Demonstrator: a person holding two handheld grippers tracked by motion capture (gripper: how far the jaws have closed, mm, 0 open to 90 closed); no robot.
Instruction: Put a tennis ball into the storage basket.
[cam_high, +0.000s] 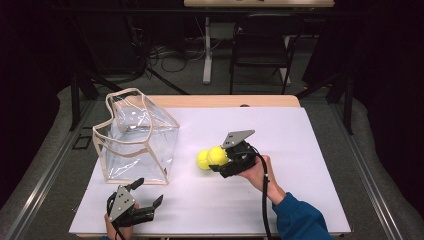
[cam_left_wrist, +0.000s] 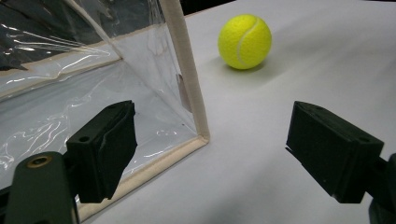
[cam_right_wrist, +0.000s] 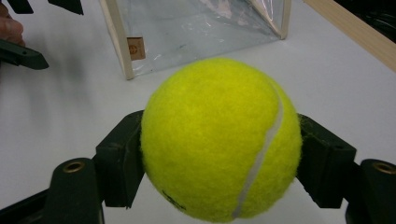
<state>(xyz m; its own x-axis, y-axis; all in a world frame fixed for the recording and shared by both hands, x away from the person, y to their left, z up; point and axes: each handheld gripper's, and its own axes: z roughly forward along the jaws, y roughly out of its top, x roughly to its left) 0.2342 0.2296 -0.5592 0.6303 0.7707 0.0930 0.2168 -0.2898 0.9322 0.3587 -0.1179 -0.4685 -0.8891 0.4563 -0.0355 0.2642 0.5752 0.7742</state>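
White sheet (cam_high: 300, 150) over a wooden table; dark room, folding chair (cam_high: 260, 45) behind. Right gripper (cam_high: 220, 159): jaws clamped on a tennis ball (cam_right_wrist: 219, 140), seam running near-vertical, beside a second ball (cam_high: 202, 160). Left gripper (cam_high: 147, 192): jaws wide apart, at the clear bag's (cam_high: 135, 140) near corner.

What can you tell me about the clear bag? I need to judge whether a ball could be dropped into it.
The clear bag is a boxy tote of see-through, wrinkled plastic with beige fabric trim along its edges and beige handles at the top. It stands upright on the white table surface, at the left, mouth open upward, and looks empty. A small tan label sits by one corner edge. The left gripper is open just in front of it, not touching.
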